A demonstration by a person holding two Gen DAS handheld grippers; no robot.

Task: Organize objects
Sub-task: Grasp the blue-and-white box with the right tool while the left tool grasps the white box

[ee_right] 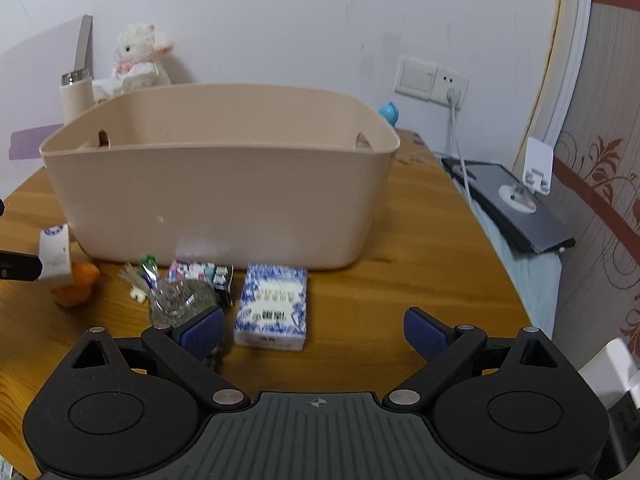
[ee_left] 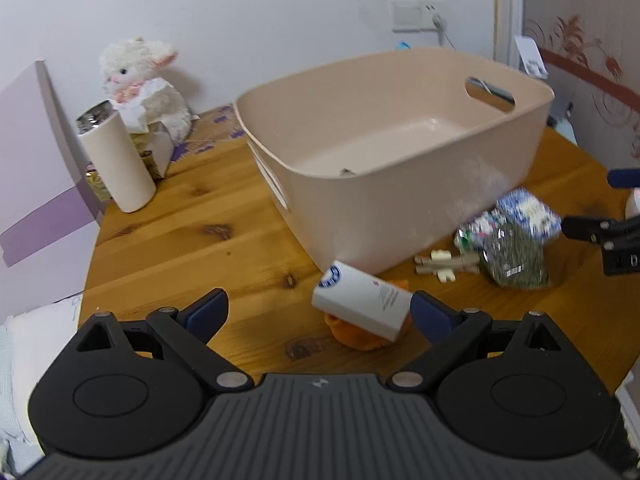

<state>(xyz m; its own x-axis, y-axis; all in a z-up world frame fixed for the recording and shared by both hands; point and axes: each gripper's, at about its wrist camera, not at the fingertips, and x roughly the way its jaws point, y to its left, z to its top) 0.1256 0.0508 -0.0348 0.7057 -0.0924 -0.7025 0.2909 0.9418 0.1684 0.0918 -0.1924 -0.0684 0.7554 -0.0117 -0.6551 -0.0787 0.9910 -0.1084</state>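
Note:
A beige plastic basket stands on the round wooden table. In front of it lie a white box resting on an orange toy, a blue-and-white tissue pack, a clear bag of dark green bits, a colourful packet and small beige sticks. My left gripper is open, its right finger next to the white box. My right gripper is open just before the tissue pack.
A cream tumbler and a white plush rabbit on a tissue box stand at the table's back left. A small blue figure sits behind the basket. A dark tablet lies right of the table. A wall socket with cable is behind.

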